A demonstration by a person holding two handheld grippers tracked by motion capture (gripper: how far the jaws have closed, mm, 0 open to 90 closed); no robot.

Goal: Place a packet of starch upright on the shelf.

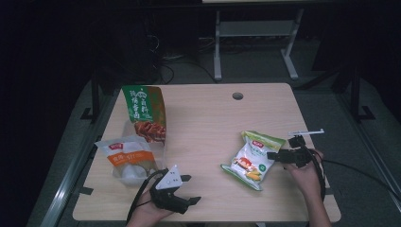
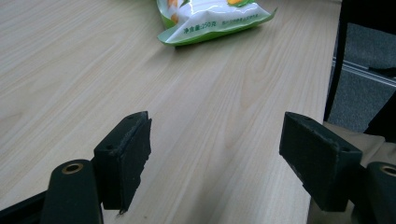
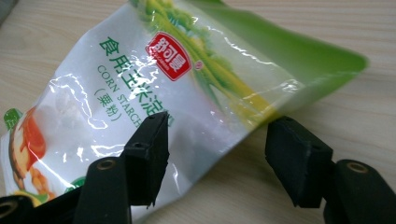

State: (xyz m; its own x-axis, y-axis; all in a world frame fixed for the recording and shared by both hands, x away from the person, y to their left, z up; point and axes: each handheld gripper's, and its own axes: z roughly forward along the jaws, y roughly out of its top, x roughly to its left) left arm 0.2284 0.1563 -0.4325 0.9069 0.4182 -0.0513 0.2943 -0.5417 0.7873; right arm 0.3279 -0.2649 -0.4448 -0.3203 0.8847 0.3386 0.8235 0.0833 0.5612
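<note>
A: What did the high view give you?

B: A wooden table (image 1: 203,123) with three bags on it. The corn starch bag (image 1: 251,160) lay flat toward the right side. Over on the left stood a tall green bag (image 1: 145,112), and in front of it an orange-and-white bag (image 1: 126,158) sat in a clear tub (image 1: 124,177). The right gripper (image 1: 270,155) came in level from the right edge, its tips at the bag's right side. The left gripper (image 1: 191,189) rested near the front edge, well apart from the corn starch bag, held in the person's left hand (image 1: 144,215).

A: And the left gripper view?

B: Its two black pads (image 2: 126,156) stood wide apart with bare wood between them — nothing held. The lower end of the corn starch bag (image 2: 212,23) lay farther off, at the top of the picture.

A: The right gripper view?

B: The corn starch bag (image 3: 154,84) lay close in front, white with a green top seam and a red logo. The jaws stood apart, one pad (image 3: 149,154) over the bag's printed face and the other (image 3: 296,158) out past its edge above the wood. The bag's side edge sat between them, but the pads weren't pressing on it — no grip that I could see. Whether the near pad touched the film, I couldn't tell.
</note>
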